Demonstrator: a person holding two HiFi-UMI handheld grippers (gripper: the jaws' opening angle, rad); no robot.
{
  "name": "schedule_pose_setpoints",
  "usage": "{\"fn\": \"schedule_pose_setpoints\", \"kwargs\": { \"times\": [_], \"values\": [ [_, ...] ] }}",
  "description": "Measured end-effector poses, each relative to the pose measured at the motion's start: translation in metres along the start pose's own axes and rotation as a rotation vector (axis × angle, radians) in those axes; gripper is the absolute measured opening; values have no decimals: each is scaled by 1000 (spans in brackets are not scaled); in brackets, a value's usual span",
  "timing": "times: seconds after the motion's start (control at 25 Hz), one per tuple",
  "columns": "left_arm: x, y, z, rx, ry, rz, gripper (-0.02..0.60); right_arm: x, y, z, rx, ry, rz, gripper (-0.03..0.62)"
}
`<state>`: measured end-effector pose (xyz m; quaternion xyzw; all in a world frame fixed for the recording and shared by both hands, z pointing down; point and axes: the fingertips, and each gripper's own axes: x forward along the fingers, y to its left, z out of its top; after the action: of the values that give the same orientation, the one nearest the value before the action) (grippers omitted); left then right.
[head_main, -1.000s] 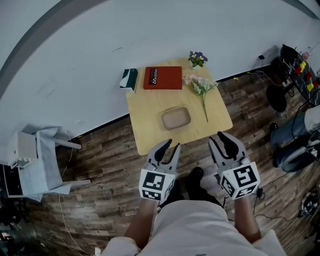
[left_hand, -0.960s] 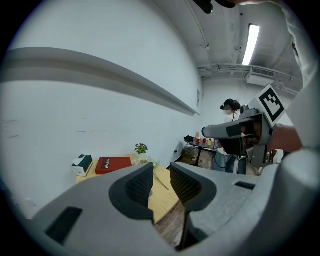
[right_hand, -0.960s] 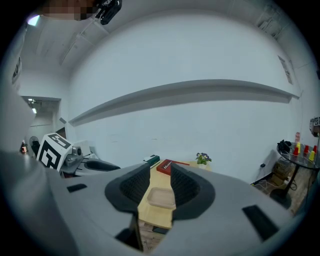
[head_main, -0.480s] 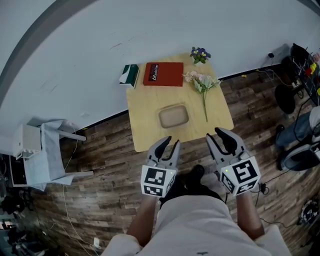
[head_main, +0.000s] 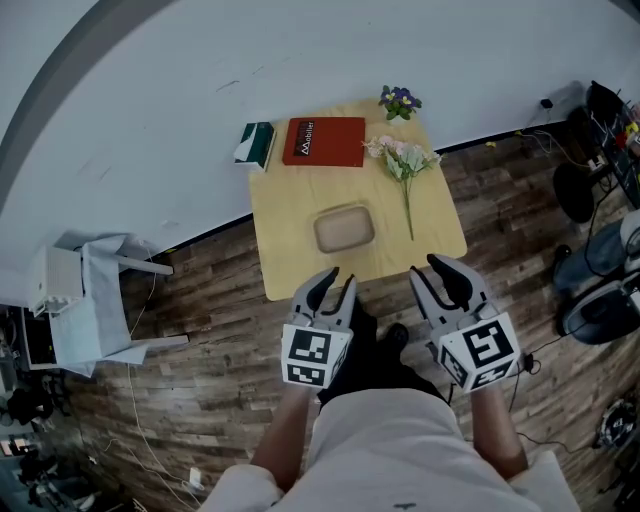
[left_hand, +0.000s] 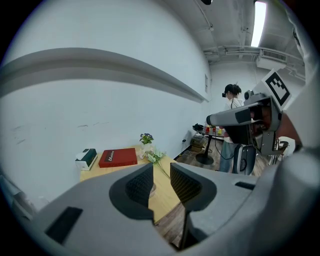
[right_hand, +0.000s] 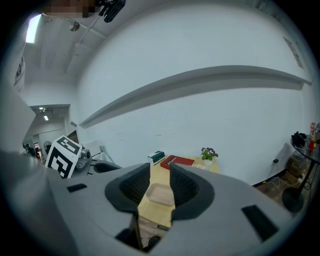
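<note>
Both grippers hang in the air short of a small wooden table (head_main: 290, 262). My left gripper (head_main: 331, 283) is open and holds nothing, level with the table's near edge. My right gripper (head_main: 441, 273) is open and empty too, off the near right corner. On the table lie a beige tray (head_main: 344, 228) in the middle, a red book (head_main: 324, 141) at the back, a green-and-white box (head_main: 256, 143) at the back left, a sprig of pale flowers (head_main: 402, 163) on the right and a small potted plant (head_main: 398, 100) at the back right. The tray (right_hand: 159, 193) shows between the right jaws.
The table stands against a white wall (head_main: 150, 90) on wood flooring. A white chair (head_main: 85, 305) with cloth sits far left. Black stools and cables (head_main: 580, 150) crowd the right side. A person (left_hand: 231, 117) stands by a side table in the left gripper view.
The view has shifted a little toward the table. Both grippers stay open and keep their places near the table's front edge.
</note>
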<state>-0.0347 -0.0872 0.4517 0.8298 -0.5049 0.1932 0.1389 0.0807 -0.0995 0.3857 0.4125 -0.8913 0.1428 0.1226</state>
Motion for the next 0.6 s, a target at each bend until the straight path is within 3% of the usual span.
{"fn": "schedule_pose_setpoints", "kwargs": {
  "times": [0.36,0.6],
  "values": [
    [29,12,-13,2,52,-31,95,21,4,-1,4,35,6,124],
    [57,25,-49,12,156,-48,95,33,-3,-8,10,76,-22,124]
  ]
}}
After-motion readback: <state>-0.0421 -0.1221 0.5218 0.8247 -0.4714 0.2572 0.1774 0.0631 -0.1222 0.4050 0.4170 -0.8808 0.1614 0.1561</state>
